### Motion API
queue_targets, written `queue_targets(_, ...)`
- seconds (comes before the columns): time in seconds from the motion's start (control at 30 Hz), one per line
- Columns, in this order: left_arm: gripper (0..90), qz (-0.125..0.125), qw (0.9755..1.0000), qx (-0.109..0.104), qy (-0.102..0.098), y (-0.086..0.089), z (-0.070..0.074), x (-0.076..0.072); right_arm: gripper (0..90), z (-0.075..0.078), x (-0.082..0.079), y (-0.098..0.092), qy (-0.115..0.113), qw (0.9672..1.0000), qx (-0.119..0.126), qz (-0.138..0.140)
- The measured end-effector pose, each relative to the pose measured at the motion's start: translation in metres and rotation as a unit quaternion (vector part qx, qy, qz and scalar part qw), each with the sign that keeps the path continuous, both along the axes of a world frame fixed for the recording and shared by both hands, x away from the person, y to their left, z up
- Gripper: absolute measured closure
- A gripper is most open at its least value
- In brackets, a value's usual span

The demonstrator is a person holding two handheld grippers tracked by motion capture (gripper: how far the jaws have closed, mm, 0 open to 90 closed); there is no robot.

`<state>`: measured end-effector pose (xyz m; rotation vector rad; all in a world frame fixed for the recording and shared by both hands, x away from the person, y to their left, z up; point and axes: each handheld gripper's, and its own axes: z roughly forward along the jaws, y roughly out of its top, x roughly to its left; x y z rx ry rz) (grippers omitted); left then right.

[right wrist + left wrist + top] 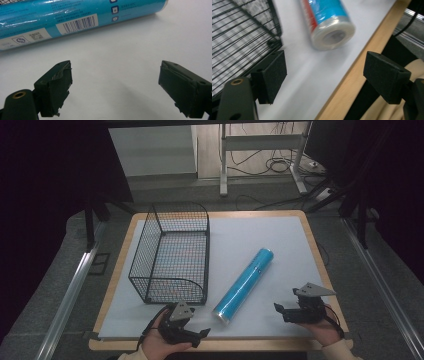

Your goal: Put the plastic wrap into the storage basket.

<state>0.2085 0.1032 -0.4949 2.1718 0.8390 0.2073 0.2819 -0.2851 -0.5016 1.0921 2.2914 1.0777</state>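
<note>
A long blue roll (245,285) wrapped in clear film lies diagonally on the white mat (250,240), its near end toward the front edge. A black wire basket (172,252) stands upright on the mat's left half. My left gripper (200,332) is open near the front edge, pointing right toward the roll's near end (332,27), with nothing between its jaws. My right gripper (277,309) is open at the front right, pointing left at the roll's side (75,20), a short gap away.
The mat sits on a wooden table (320,265) whose front edge (352,75) runs just beside my left gripper. Dark floor, metal rails and a white desk frame (260,145) with cables lie beyond the table.
</note>
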Motion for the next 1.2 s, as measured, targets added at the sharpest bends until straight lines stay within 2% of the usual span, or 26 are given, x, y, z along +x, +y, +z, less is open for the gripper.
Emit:
queue_targets(0.3,18.6,-0.025,0.9997,-0.002,-0.008,-0.024,0.017,0.002,11.7,-0.002,-0.002,-0.005,0.0,1.0,-0.003,-0.003)
queue_targets(0.57,18.5,-0.03,0.9994,0.013,-0.006,-0.038,0.027,0.013,12.0,-0.002,-0.001,-0.006,-0.001,0.9999,-0.007,-0.008)
queue_targets(0.77,18.2,-0.056,0.9977,0.021,-0.031,-0.071,0.041,0.023,11.9,-0.002,-0.001,-0.006,-0.004,0.9998,-0.012,-0.012)
queue_targets(0.87,17.8,-0.066,0.9969,0.027,-0.033,-0.086,0.045,0.03,11.9,-0.002,-0.001,-0.008,-0.007,0.9998,-0.013,-0.016)
queue_targets(1.07,15.7,-0.059,0.9962,0.06,-0.022,-0.106,0.043,0.052,12.0,-0.003,0.0,-0.011,-0.007,0.9995,-0.017,-0.025)
queue_targets(1.2,14.5,-0.046,0.9972,0.059,-0.004,-0.115,0.039,0.067,11.9,-0.003,0.0,-0.011,-0.011,0.9992,-0.024,-0.029)
